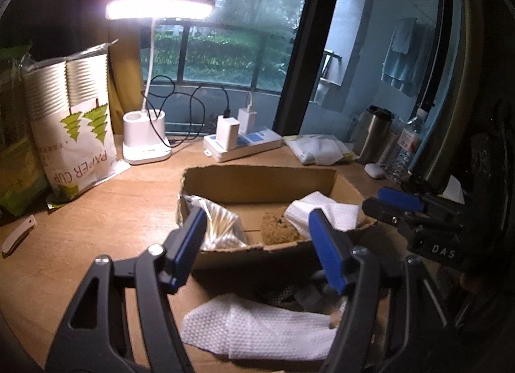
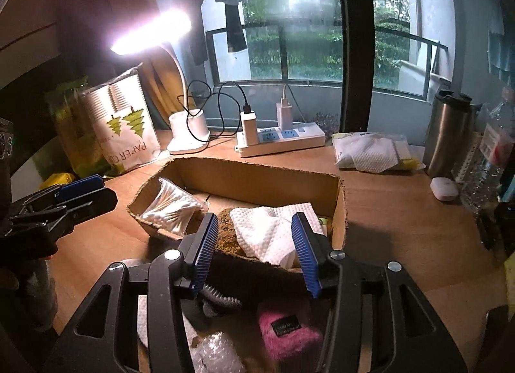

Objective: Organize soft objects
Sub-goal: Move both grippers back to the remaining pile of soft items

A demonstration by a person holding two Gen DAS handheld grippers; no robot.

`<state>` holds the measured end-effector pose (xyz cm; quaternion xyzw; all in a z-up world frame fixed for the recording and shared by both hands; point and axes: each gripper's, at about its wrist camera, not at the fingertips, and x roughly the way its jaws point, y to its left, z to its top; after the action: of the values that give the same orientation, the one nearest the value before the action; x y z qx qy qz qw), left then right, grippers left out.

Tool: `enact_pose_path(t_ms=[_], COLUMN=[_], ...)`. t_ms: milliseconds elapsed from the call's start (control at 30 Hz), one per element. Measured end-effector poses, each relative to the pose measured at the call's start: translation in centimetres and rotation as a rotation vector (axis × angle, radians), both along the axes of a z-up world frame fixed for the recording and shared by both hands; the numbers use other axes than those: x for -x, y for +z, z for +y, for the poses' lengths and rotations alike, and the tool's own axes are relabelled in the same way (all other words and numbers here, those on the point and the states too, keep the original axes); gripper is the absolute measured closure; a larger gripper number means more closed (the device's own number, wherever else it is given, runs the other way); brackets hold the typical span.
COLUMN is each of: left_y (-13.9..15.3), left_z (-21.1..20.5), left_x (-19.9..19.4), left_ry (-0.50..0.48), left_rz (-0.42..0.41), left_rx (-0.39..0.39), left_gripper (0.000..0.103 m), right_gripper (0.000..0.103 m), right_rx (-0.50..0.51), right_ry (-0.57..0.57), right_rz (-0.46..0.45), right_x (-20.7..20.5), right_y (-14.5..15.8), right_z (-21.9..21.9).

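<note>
Between the right gripper point(image 2: 253, 249) pads: nothing; jaws stand apart, empty, hovering just above the near wall of the cardboard box point(image 2: 257, 176); left gripper point(image 1: 257, 249) likewise parted and empty, on the box's left side.

Directly past the right claw, inside the box: a folded white paper towel point(image 2: 272, 231) lying over a brown coarse sponge-like pad point(image 2: 227, 233), both at the box's near right end; a clear bag of cotton swabs point(image 2: 172, 208) at the far left end; the middle floor of the box is bare.

Outside the box, on the wooden desk point(image 2: 402, 228) nearest the camera: a pink fluffy pouch point(image 2: 286, 331), a scrap of bubble wrap point(image 2: 215, 353), a grey ribbed fabric item point(image 2: 219, 299) partly hidden under the claw, and a second white embossed towel point(image 1: 257, 331) lying flat below the left claw.

Handling judgement: all light, limp, compressible; no breakage risk; towel will droop and unfold if pinched at a corner, so take it across the folded middle; pouch is plush, should grip well, pinch across its body, not the label; bubble wrap is slick and springy, needs a deep bite.

Further out: lamp point(image 2: 186, 128), power strip point(image 2: 283, 141), paper cup bag point(image 2: 125, 128), steel tumbler point(image 2: 447, 134); not involved.
</note>
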<state>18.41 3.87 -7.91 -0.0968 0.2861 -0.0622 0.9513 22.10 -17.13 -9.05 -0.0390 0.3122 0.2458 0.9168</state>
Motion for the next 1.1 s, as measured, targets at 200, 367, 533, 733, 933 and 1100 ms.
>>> enact_pose_path(t_ms=[200,367,533,733,933,1100], left_y=[0.5,0.6,0.2,-0.5,-1.6,-2.9], left_z=[-0.7,-1.1,-1.6,-2.1,-2.4,-2.7], left_x=[1.3,2.2,3.0,4.0,4.5,4.6], left_ry=[-0.011,-0.019,-0.025,-0.029,-0.032,-0.031], left_rz=[-0.014,-0.014,-0.002,0.018,0.045,0.084], left_rx=[0.003,0.011,0.009,0.014,0.009,0.004], left_gripper=[0.033,0.028,0.028,0.028,0.028,0.028], right_gripper=[0.053,0.051,0.043,0.043,0.043,0.043], right_rx=[-0.005,-0.009,-0.011,-0.003,-0.005,-0.009], right_ry=[-0.005,-0.007,0.000,0.008,-0.012,-0.022], right_rz=[-0.024,-0.036,-0.038,-0.015,0.014,0.042], right_x=[1.7,2.9,4.0,5.2,5.6,5.7], right_y=[0.9,1.4,1.2,0.2,-1.1,-2.4], right_z=[-0.8,-1.4,-1.5,-1.6,-2.4,-3.0])
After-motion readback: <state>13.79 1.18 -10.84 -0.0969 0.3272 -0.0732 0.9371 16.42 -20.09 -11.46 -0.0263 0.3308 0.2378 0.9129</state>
